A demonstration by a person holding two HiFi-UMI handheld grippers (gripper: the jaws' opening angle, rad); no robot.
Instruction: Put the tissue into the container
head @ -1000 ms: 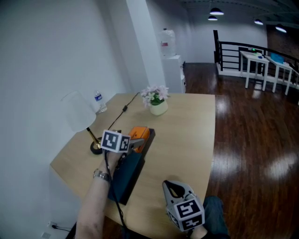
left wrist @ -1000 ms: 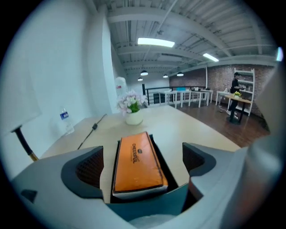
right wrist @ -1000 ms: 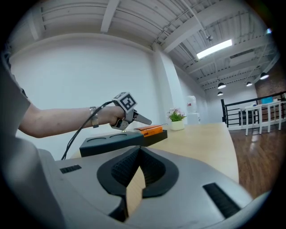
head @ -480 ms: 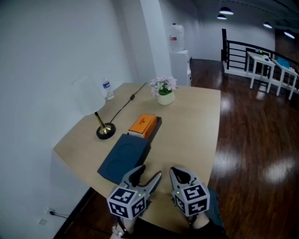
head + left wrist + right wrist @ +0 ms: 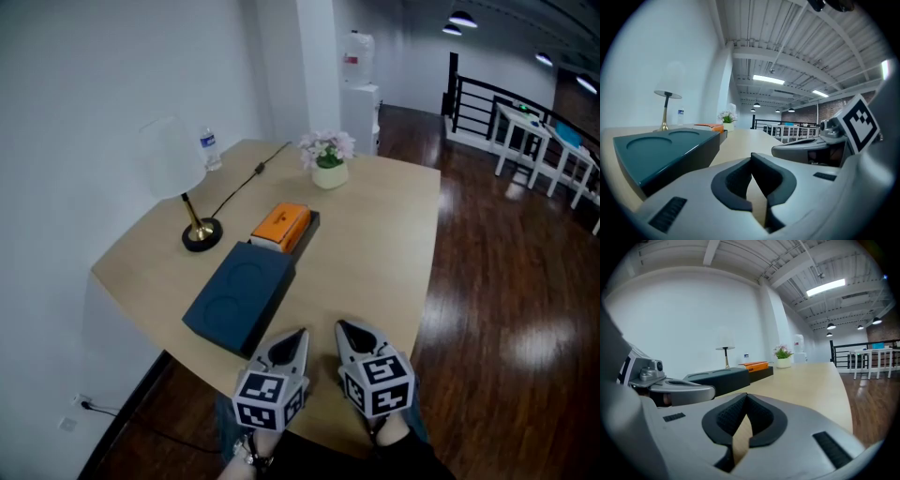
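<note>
Change from earlier frames: the left hand-held gripper (image 5: 296,336) no longer stands at the orange tissue pack (image 5: 282,224). It is now at the near edge of the bench (image 5: 384,244), and its jaws, apart half a second ago, have come together. The right hand-held gripper (image 5: 346,328) keeps its place at the near edge.

Tissue position: the orange tissue pack lies flat in the open far end of the dark container (image 5: 240,294), to the right of the lamp (image 5: 190,188). Its long axis runs in line with the container's long axis, from near-left to far-right in the head view. The far end points toward the flower pot (image 5: 329,172).

Left hand-held gripper (image 5: 751,159): jaws fully closed, tips meeting, nothing between them. It is well apart from the container and the tissue pack.

Right hand-held gripper (image 5: 746,397): jaws closed, tips meeting, nothing held. It sits just beside the left unit, both pointing across the bench.
</note>
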